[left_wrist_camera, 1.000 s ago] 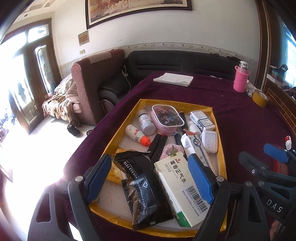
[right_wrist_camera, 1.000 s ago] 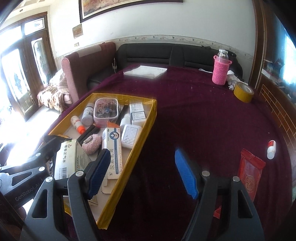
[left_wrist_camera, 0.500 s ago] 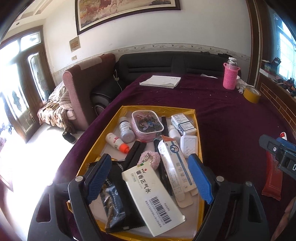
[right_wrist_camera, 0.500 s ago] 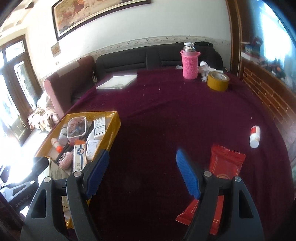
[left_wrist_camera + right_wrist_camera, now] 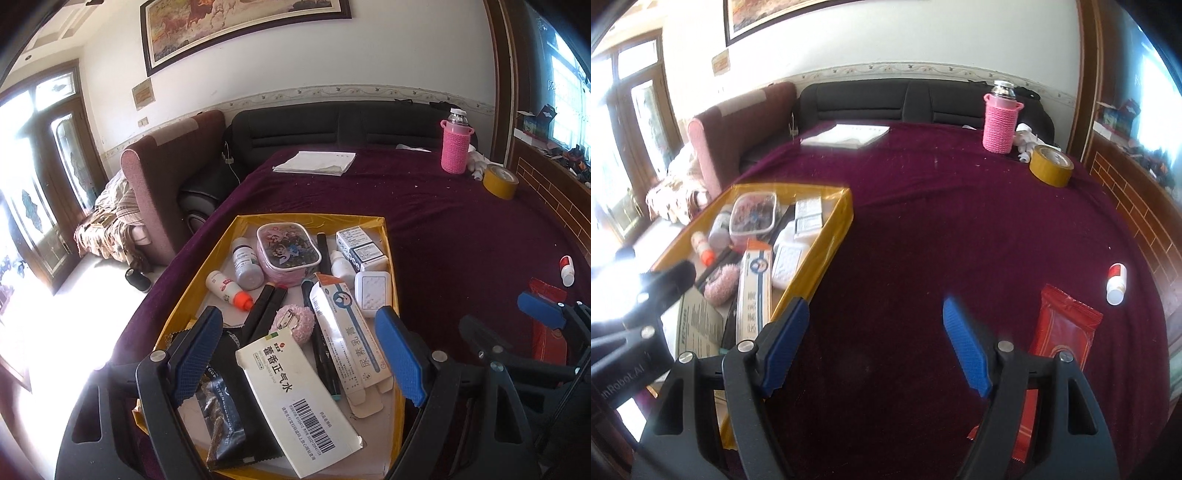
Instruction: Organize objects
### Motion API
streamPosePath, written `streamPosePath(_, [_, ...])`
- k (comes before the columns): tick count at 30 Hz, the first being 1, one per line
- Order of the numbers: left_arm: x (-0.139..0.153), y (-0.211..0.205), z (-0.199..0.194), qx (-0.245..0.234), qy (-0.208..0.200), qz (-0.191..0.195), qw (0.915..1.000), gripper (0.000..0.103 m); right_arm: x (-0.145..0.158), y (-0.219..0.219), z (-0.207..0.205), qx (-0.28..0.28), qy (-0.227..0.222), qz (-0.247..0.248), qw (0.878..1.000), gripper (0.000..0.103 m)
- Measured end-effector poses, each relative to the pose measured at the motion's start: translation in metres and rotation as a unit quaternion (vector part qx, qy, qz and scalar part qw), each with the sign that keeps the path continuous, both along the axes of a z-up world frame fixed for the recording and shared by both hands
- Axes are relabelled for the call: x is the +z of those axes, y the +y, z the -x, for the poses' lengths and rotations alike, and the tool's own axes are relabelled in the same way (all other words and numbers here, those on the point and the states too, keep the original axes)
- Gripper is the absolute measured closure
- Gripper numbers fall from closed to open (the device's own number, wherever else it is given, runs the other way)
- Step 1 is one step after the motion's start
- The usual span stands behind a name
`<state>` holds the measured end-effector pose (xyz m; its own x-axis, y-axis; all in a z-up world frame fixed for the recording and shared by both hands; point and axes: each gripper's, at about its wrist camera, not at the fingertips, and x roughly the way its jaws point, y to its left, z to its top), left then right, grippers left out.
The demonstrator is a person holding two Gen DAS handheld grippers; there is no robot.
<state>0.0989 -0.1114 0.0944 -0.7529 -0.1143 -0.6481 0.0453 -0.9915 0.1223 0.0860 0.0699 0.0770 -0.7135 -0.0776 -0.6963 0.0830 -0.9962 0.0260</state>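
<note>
Hovering over the near end of the yellow tray [image 5: 384,229], the left gripper [image 5: 295,354] has its jaws apart with nothing clamped. Below it lie a white barcoded medicine box [image 5: 295,402] and a black snack packet [image 5: 221,406]; far end holds bottles and a pink cartoon case [image 5: 288,254], so the tray reads as the collection point.

Right wrist view: right gripper [image 5: 875,343] is spread and empty over bare maroon cloth [image 5: 923,221]. Red packet [image 5: 1060,332] lies just right of it, small white bottle [image 5: 1116,282] farther right; both are outside the tray, probably next to collect.
</note>
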Motion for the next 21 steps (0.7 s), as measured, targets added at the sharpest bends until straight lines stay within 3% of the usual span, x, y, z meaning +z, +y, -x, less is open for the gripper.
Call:
streamPosePath(6, [-0.01, -0.013, -0.001, 0.0, -0.013, -0.02, 0.9997, 0.023, -0.013, -0.023, -0.004, 0.014, -0.017, -0.028, 0.999, 0.028])
streamPosePath(21, [-0.021, -0.029, -0.005, -0.001, -0.024, -0.046, 0.9986, 0.023, -0.015, -0.039, -0.009, 0.014, -0.03, -0.039, 0.999, 0.028])
